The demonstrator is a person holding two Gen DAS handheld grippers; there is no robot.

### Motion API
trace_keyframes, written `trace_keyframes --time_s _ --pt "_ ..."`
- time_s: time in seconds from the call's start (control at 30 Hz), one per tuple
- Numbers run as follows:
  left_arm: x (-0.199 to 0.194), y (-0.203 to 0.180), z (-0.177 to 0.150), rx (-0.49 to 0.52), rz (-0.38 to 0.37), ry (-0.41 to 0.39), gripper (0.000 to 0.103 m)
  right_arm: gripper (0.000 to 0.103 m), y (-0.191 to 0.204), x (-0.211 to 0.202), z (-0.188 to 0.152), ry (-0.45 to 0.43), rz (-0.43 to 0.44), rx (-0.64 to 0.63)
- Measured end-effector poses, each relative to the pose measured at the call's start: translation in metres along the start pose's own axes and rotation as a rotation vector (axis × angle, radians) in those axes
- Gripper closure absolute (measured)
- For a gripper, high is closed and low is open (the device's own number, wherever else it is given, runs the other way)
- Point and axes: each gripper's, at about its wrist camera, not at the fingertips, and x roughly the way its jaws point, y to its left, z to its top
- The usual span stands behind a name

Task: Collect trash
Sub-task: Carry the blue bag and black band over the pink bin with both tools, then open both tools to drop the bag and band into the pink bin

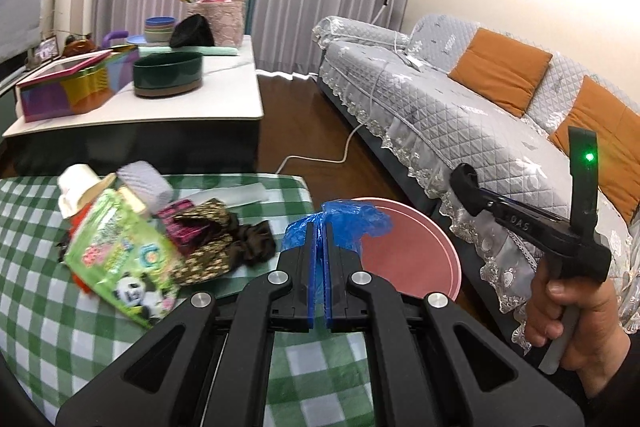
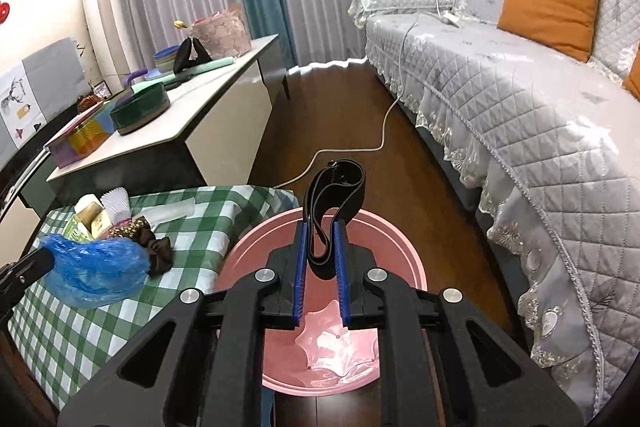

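The left tongs (image 1: 319,227) pinch a crumpled blue plastic bag (image 1: 344,221) at the edge of a green-checked worktop (image 1: 48,291), just beside a pink bin (image 2: 320,367) on the floor. The right tongs (image 2: 322,247) clamp a looped black strap (image 2: 334,187) above the bin's open mouth. To drop cleanly, I judge each hand should be well inside the rim before the tongs part, strap first, then the light bag low in the bin so it does not drift out; a snack packet (image 1: 120,251) and other scraps remain on the worktop.
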Motion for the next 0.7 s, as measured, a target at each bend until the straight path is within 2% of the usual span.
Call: trace_keyframes --time_s 0.63,0.7 --pt "0.091 -0.05 0.007 0.051 -0.081 0.072 0.101 0.089 -0.016 0.036 0.001 0.057 0.009 0.019" --pt "0.101 -0.052 0.008 0.049 -0.103 0.094 0.1 0.085 -0.017 0.038 0.0 0.067 0.01 0.018"
